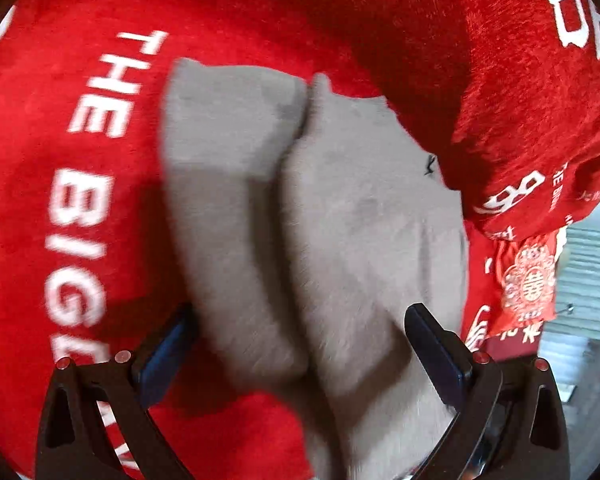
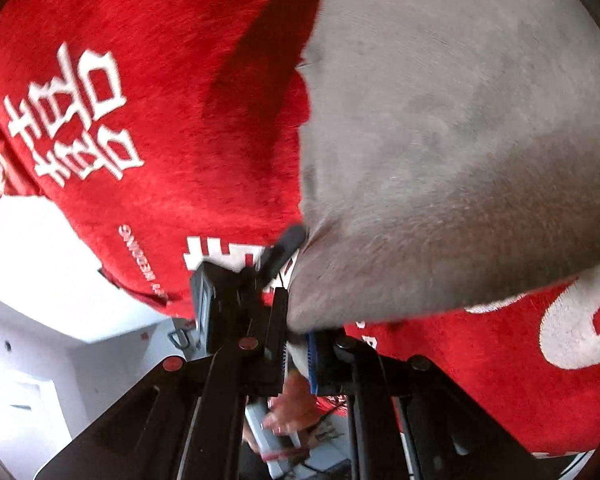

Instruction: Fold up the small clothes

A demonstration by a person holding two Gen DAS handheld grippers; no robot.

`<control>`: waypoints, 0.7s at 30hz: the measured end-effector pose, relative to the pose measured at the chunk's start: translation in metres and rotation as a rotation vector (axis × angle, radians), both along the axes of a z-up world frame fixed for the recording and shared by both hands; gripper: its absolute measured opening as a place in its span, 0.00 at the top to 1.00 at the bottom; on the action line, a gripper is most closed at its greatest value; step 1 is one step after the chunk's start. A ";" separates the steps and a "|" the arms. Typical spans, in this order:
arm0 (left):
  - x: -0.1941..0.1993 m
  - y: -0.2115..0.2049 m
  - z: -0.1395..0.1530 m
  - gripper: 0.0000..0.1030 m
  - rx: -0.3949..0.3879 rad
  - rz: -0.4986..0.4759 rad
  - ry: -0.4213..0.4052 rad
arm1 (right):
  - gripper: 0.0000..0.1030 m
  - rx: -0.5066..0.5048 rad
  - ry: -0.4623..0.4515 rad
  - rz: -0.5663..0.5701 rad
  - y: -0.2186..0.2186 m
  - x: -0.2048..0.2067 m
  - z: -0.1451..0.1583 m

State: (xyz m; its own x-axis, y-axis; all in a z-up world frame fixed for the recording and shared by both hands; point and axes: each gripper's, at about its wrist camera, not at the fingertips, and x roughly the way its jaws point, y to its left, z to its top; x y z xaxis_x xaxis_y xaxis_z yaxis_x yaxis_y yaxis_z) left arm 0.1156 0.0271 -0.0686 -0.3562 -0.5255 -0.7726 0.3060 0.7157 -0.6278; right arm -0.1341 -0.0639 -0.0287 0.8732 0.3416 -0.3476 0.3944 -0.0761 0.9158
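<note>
You have a red plush blanket (image 1: 80, 184) spread under everything, its white block letters reading "THE BIG" along the left of the left wrist view. White Chinese characters (image 2: 72, 120) are printed on it too. At the right edge hangs a red cloth with a round white emblem (image 1: 530, 284). Beyond the blanket's edge you see a pale floor (image 2: 40, 360).
</note>
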 end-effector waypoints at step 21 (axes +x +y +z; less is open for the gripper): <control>-0.022 -0.067 -0.007 0.57 0.146 -0.092 -0.146 | 0.96 -0.583 0.485 0.374 -0.086 -0.008 0.037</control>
